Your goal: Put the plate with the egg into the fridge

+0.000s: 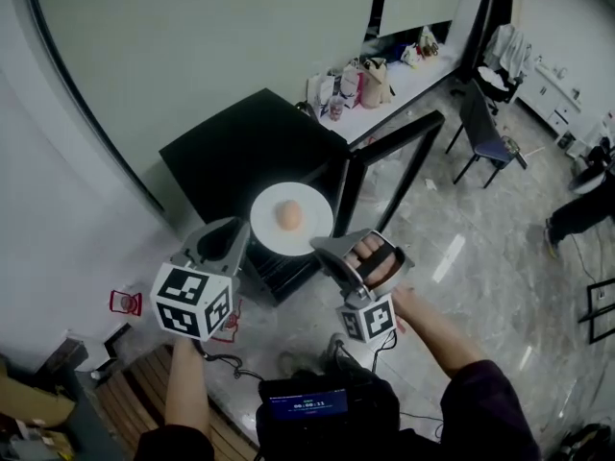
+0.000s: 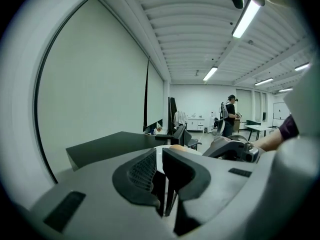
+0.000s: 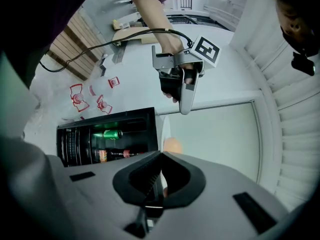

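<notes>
Head view: a white plate (image 1: pixel 313 207) with an egg (image 1: pixel 289 215) on its middle hangs level in the air between the two tools, above the front of a black fridge (image 1: pixel 240 152).
Left tool (image 1: pixel 248 233): at the plate's left rim, jaws closed on it. The left gripper view shows the thin white edge pinched between the dark pads.
Right tool (image 1: pixel 323 245): at the plate's lower right rim, opposite the left one. The right gripper view shows its jaws all but together, clamped on the plate's edge.
Egg: pale brown, near the plate's centre, between the two tools and touching neither.
Fridge: low and black, standing on the floor by the wall, with its door (image 1: pixel 389 161) swung wide open to the right.
Fridge contents: in the right gripper view a green can (image 3: pixel 107 134) lies on a shelf. Below it are what may be small bottles, too dim to be sure.
Floor: pale polished tiles, with small red things (image 1: pixel 126 303) near the left tool's marker cube.
Background: a white desk (image 1: pixel 399 80) carrying bags, a dark chair (image 1: pixel 485 134) beside it, and a person (image 1: pixel 581 209) at the far right edge.
</notes>
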The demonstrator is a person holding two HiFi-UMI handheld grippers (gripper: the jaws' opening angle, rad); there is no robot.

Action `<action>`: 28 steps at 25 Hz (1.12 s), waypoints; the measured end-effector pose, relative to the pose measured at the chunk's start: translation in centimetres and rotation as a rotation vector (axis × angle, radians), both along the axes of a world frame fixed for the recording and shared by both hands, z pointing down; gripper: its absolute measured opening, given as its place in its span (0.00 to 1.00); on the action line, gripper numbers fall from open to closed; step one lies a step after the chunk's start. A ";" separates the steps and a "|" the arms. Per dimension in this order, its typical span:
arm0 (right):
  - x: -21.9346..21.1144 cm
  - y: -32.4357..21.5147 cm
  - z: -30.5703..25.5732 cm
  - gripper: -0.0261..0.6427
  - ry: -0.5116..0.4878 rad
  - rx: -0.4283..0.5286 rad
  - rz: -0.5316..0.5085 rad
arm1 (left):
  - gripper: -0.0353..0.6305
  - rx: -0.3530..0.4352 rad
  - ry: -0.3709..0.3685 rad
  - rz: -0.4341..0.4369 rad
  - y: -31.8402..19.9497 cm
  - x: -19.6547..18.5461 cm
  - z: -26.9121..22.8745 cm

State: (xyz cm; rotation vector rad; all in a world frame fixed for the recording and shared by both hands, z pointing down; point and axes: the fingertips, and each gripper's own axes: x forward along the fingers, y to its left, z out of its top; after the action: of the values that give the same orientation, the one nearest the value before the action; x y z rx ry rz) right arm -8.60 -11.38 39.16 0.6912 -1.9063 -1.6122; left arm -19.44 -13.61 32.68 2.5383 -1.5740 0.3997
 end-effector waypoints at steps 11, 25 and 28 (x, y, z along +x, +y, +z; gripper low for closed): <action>8.9 3.9 2.9 0.06 0.025 -0.037 0.004 | 0.10 -0.014 0.091 -0.134 4.3 6.4 4.4; 13.5 6.2 2.9 0.06 -0.014 -0.039 -0.107 | 0.07 0.044 0.016 -0.269 7.0 11.1 4.7; 13.0 6.3 3.0 0.06 -0.022 -0.046 -0.108 | 0.07 0.041 0.022 -0.277 7.3 10.6 5.0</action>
State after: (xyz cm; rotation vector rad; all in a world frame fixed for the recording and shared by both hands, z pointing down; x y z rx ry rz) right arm 4.39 -5.09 42.12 0.5991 -2.0212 -1.6260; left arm -8.88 -6.28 37.66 2.2961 -1.9081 0.3079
